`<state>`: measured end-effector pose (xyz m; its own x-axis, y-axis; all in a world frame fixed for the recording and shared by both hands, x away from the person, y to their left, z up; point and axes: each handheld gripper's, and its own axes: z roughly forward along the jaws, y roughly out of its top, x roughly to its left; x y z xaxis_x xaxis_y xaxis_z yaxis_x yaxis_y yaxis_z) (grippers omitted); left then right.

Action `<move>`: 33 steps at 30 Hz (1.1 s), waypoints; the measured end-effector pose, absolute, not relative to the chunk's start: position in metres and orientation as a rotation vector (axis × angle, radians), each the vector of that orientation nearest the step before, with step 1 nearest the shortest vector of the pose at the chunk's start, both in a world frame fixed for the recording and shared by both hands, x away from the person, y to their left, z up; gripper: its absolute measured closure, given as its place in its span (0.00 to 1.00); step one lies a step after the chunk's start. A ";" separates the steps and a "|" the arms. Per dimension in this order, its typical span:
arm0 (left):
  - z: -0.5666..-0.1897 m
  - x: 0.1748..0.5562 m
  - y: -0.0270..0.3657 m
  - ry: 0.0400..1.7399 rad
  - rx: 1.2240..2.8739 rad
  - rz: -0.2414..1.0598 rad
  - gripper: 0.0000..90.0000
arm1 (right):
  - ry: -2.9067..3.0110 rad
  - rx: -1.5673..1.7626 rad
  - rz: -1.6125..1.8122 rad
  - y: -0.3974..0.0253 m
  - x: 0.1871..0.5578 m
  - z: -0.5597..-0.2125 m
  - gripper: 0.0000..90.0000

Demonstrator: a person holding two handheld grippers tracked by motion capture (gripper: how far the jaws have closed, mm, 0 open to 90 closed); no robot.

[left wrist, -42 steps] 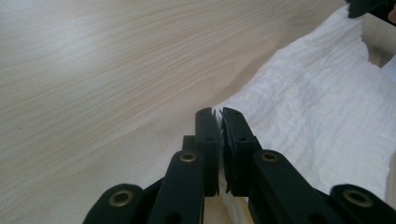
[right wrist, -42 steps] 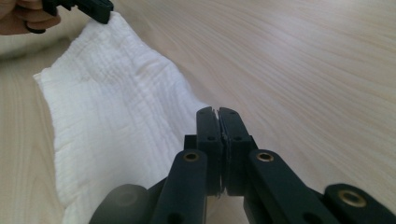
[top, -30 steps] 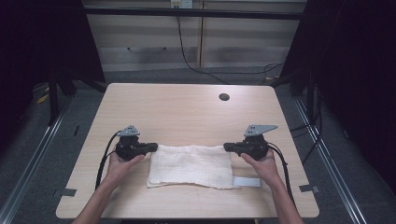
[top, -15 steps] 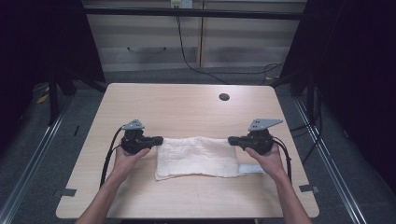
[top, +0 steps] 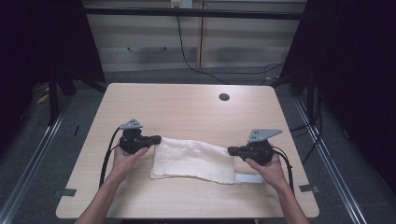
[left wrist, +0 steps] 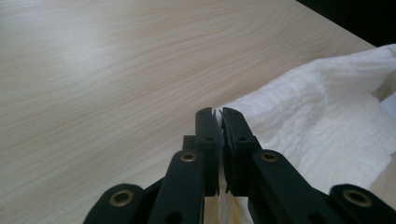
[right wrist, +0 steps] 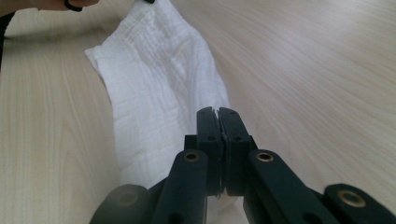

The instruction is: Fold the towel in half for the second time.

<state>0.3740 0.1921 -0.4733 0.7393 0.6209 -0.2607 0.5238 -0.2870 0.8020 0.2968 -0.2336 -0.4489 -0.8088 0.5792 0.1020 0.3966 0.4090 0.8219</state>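
Note:
A white crinkled cloth (top: pixel 194 161) lies stretched across the near middle of the wooden table (top: pixel 187 107). My left gripper (top: pixel 157 139) is shut on the cloth's far left corner. In the left gripper view the jaws (left wrist: pixel 217 113) pinch a thin edge of the cloth (left wrist: pixel 317 116), which spreads off to the right. My right gripper (top: pixel 231 150) is shut on the far right corner. In the right gripper view the jaws (right wrist: pixel 217 113) clamp the cloth (right wrist: pixel 154 79), which runs away toward the other hand. A white strip (top: pixel 247 178) sticks out at the cloth's near right corner.
A round cable hole (top: pixel 224 97) sits in the far right part of the table. Dark frames and cables stand on the floor behind and beside the table. Bare wood lies beyond the cloth.
Both grippers carried the cloth's far corners a little away from the person and to the right. The right gripper has since come slightly back and lower, so the cloth now slants.

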 end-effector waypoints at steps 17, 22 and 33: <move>-0.476 0.373 0.194 0.917 1.940 0.142 0.96 | 2.538 0.866 1.310 -0.222 0.263 -0.465 0.99; -0.475 0.372 0.193 0.910 1.939 0.140 0.96 | 2.557 0.879 1.298 -0.223 0.254 -0.471 0.99; -0.475 0.370 0.190 0.894 1.948 0.145 0.96 | 2.674 0.855 1.210 -0.209 0.247 -0.492 0.99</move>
